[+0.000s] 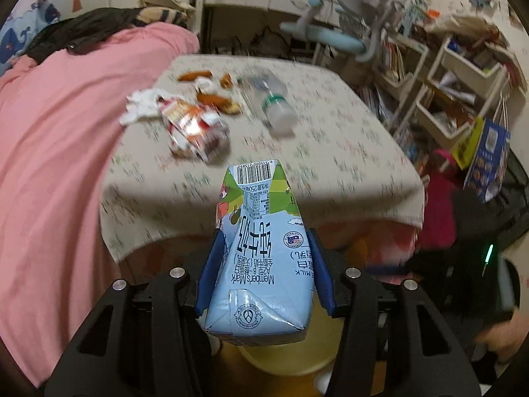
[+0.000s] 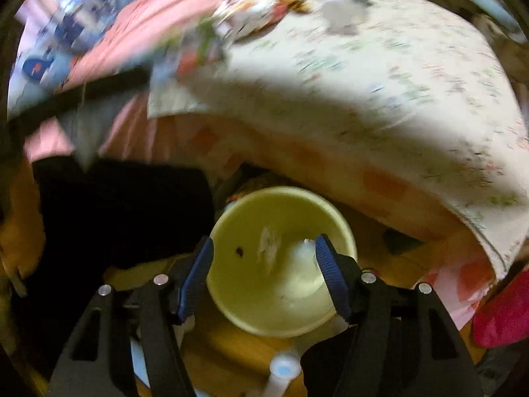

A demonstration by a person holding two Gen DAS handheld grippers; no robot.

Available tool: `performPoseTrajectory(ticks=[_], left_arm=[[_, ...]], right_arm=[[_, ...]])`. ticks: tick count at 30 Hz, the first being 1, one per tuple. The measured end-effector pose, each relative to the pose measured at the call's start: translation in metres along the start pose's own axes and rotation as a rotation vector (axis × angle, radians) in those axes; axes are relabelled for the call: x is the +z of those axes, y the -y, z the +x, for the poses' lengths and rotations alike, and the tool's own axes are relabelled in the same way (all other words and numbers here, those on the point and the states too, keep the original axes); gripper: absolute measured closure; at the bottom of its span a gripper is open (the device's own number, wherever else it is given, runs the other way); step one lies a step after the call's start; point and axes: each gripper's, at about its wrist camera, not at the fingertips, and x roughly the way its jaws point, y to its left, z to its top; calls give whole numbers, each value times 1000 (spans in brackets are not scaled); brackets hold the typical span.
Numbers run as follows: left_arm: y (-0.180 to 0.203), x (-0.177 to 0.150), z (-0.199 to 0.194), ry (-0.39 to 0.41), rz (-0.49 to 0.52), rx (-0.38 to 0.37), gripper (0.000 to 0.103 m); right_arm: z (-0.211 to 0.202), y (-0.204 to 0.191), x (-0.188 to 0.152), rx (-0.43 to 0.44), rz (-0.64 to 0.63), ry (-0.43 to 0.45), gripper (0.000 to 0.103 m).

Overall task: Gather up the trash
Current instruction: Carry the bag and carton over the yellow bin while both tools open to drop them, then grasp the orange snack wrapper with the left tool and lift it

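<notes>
My left gripper (image 1: 263,248) is shut on a light blue milk carton (image 1: 261,254), held off the near edge of the table (image 1: 347,165) above a yellow bin (image 1: 281,357). On the table lie a crumpled red-and-white wrapper (image 1: 195,129), a white tissue (image 1: 142,106), a clear plastic bottle (image 1: 274,106) and brown peel scraps (image 1: 215,99). My right gripper (image 2: 263,258) is open and empty, its fingers either side of the yellow bin's (image 2: 281,264) mouth below. The bin holds white scraps.
A pink blanket (image 1: 49,165) covers the bed left of the table. Shelves of books and boxes (image 1: 463,82) and a blue chair (image 1: 347,26) stand behind and to the right. A red object (image 2: 506,311) and dark cloth (image 2: 115,215) lie on the floor.
</notes>
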Motion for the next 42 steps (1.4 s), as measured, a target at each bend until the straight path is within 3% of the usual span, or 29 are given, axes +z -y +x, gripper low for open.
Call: performPoseTrajectory(ticks=[6, 10, 12, 14, 19, 24, 30, 42], left_arm=[[20, -19, 21, -121, 74, 1, 54], [29, -28, 35, -196, 115, 10, 54], [31, -29, 35, -195, 131, 20, 47], [30, -29, 33, -184, 135, 28, 41], [28, -23, 27, -143, 125, 44, 38], [10, -6, 7, 0, 39, 119, 28], [-27, 19, -18, 148, -113, 225, 26], [-50, 72, -3, 195, -155, 226, 23]], right_arm=[[-33, 20, 6, -19, 134, 216, 37], [-46, 29, 6, -19, 202, 294, 35], [-46, 31, 7, -17, 226, 317, 35], [-55, 37, 5, -12, 250, 334, 35], [-60, 36, 8, -17, 265, 356, 35], [-69, 37, 3, -33, 242, 388, 35], [-69, 33, 7, -56, 221, 412, 33], [-67, 29, 18, -84, 212, 445, 30]])
